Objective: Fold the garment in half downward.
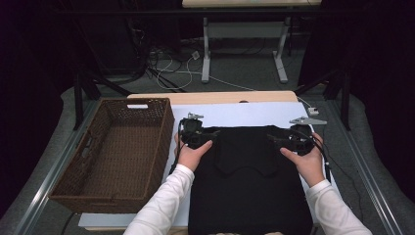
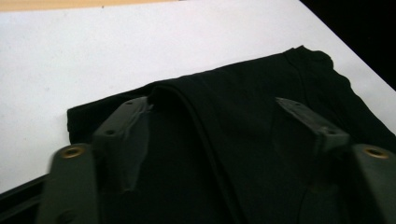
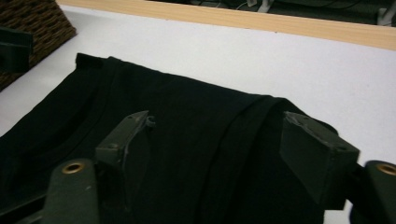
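Black garment (image 1: 249, 181): soft, limp; best pinched at 12 o'clock corners. Left gripper (image 1: 211, 133), right gripper (image 1: 274, 138): jaws apart, holding nothing.

Dim room, dark surroundings; white desk (image 1: 235, 113) lit evenly from above, mild glare. Black garment (image 1: 249, 181) loses detail. Near jaws blurred in both gripper views.

Plain black garment (image 1: 249, 186) on a white worktop (image 1: 235, 113) with pale wood edge; dark brown woven basket (image 1: 73, 186); white sleeves (image 1: 164, 203).
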Motion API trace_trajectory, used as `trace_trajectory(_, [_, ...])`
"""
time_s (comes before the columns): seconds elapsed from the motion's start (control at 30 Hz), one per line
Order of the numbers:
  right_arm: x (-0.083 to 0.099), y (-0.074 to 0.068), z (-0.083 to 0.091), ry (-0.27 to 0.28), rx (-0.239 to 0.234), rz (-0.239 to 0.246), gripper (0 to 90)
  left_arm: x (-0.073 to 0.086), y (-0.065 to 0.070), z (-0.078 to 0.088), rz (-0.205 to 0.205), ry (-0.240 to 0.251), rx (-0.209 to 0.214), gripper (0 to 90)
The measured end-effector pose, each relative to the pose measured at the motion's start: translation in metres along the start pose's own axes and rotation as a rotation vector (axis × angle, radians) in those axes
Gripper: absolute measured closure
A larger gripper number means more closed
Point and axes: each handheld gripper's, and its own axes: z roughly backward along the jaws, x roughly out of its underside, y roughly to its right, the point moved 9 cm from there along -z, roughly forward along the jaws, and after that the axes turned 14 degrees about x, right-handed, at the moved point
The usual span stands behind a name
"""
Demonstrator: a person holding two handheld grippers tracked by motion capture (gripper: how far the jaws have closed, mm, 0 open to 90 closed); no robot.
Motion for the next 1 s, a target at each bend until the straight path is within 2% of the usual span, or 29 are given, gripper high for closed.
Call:
trace_trajectory(0.13, [0.004, -0.007, 0.007, 0.010, 0.003, 0.022, 18.4, 0.005, 0.011, 0.003, -0.032, 0.001, 0.022, 18.6])
trace_trajectory(0.3, [0.006, -0.016, 0.017, 0.042, 0.002, 0.033, 18.0, 0.014, 0.020, 0.008, -0.030, 0.013, 0.040, 11.0])
trace_trajectory(0.47, [0.013, -0.026, 0.027, 0.055, -0.020, 0.050, 17.9, 0.028, 0.028, 0.011, -0.034, -0.003, 0.065, 1.5])
trace_trajectory(0.53, [0.017, -0.030, 0.031, 0.060, -0.029, 0.054, 17.6, 0.033, 0.030, 0.013, -0.038, -0.014, 0.080, 0.6])
trace_trajectory(0.73, [0.031, -0.039, 0.033, 0.061, -0.031, 0.070, 16.7, 0.045, 0.030, 0.014, -0.001, 0.001, 0.080, 0.6])
trace_trajectory(0.9, [0.044, -0.042, 0.034, 0.043, -0.038, 0.069, 16.0, 0.055, 0.029, 0.014, 0.015, -0.018, 0.110, 0.6])
trace_trajectory(1.0, [0.049, -0.041, 0.034, 0.046, -0.034, 0.068, 16.0, 0.057, 0.028, 0.015, 0.024, -0.019, 0.111, 0.6])
